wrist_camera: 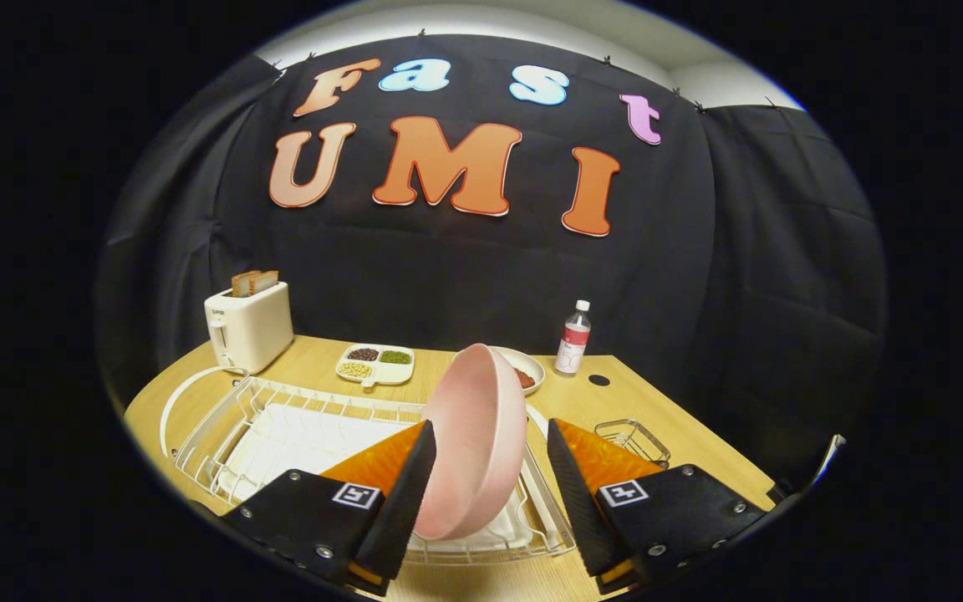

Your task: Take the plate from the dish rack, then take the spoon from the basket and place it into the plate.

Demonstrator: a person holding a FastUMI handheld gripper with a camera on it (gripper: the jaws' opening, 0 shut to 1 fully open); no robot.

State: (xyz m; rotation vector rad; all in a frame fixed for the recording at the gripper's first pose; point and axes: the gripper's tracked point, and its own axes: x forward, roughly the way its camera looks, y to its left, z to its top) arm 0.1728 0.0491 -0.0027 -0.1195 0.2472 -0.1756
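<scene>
The pink plate (473, 443) is seen standing on edge in the white wire dish rack (281, 418) on the table (699, 451), between the fingers of the tongs (490, 481), which are spread wide; the left finger lies at or just beside the rim and the right one stands apart. The plate is judged rigid, smooth, fairly light and breakable, so slipping is to be expected. It is best taken across its thin upper rim, squeezed firmly and lifted straight up clear of the wires.
</scene>
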